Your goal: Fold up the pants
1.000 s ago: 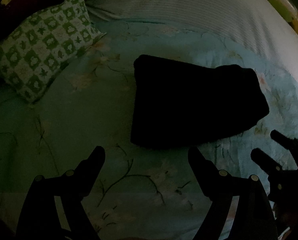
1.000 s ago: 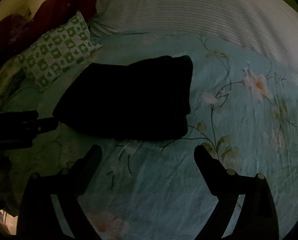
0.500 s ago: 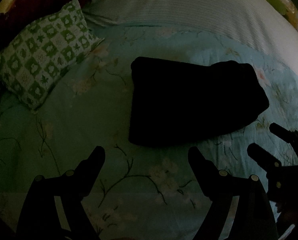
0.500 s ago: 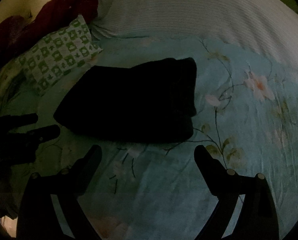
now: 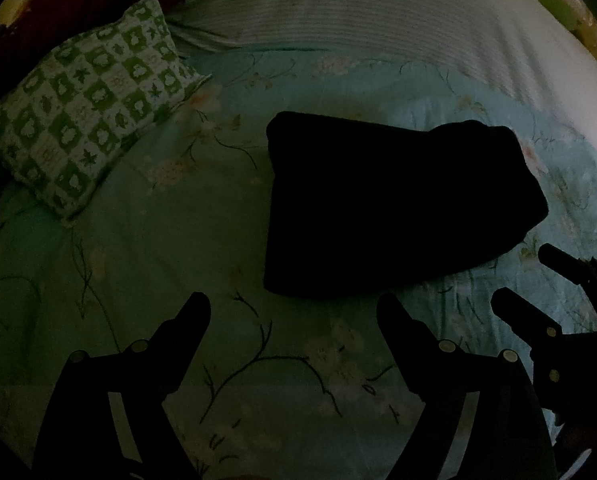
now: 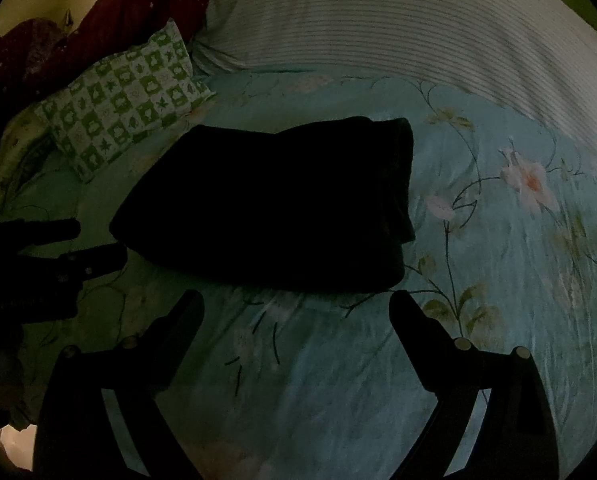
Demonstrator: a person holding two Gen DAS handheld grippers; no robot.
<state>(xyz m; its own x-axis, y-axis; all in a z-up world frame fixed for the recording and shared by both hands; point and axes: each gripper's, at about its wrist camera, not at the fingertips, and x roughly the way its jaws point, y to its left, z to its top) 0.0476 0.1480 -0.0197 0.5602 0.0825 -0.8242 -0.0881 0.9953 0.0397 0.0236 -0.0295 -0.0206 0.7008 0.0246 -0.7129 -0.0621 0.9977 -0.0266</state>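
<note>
The black pants [image 5: 390,208] lie folded in a compact bundle on the flowered bed sheet [image 5: 170,248], near a green checked pillow [image 5: 86,120]. The left gripper [image 5: 294,312] and right gripper [image 6: 296,304] hover just short of them, jaws spread wide and empty

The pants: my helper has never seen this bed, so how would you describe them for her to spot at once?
On the floral aqua bedsheet, below the striped white cover, lies a folded bundle right of the green checked pillow. Those are the pants: solid black, unlike the patterned bedding around them.
</note>
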